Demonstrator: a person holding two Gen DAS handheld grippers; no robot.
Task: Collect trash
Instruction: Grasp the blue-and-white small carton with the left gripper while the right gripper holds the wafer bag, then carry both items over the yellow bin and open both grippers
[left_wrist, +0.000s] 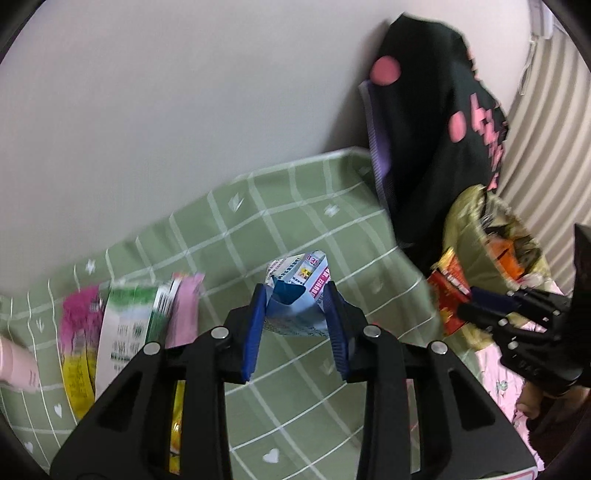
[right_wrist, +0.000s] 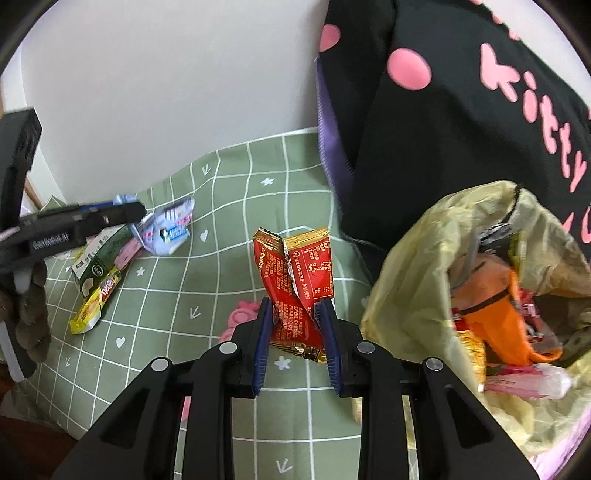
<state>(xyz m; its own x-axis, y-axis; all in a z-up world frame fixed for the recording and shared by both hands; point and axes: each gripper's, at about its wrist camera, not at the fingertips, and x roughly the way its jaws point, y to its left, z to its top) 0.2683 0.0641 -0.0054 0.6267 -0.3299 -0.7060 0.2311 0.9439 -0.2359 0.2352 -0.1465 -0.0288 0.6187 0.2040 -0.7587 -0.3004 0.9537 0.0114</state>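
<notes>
My left gripper (left_wrist: 297, 295) is shut on a light blue wrapper (left_wrist: 295, 291), lifted off the green checked bedsheet (left_wrist: 258, 221); the same wrapper (right_wrist: 166, 232) shows at the left of the right wrist view. My right gripper (right_wrist: 295, 306) is shut on a red and gold wrapper (right_wrist: 295, 273), held upright above the sheet, just left of the yellow trash bag (right_wrist: 424, 258). The bag's mouth stands wide, with an orange packet and other wrappers inside. In the left wrist view the right gripper (left_wrist: 476, 299) and red wrapper (left_wrist: 448, 295) sit beside the bag (left_wrist: 469, 214).
More wrappers lie on the sheet: a green and white one (left_wrist: 133, 314), pink ones (left_wrist: 184, 306) and a yellow one (right_wrist: 96, 302). A black bag with pink lettering (right_wrist: 461, 110) leans against the wall behind the trash bag. A person's hand (right_wrist: 33, 317) holds the left gripper.
</notes>
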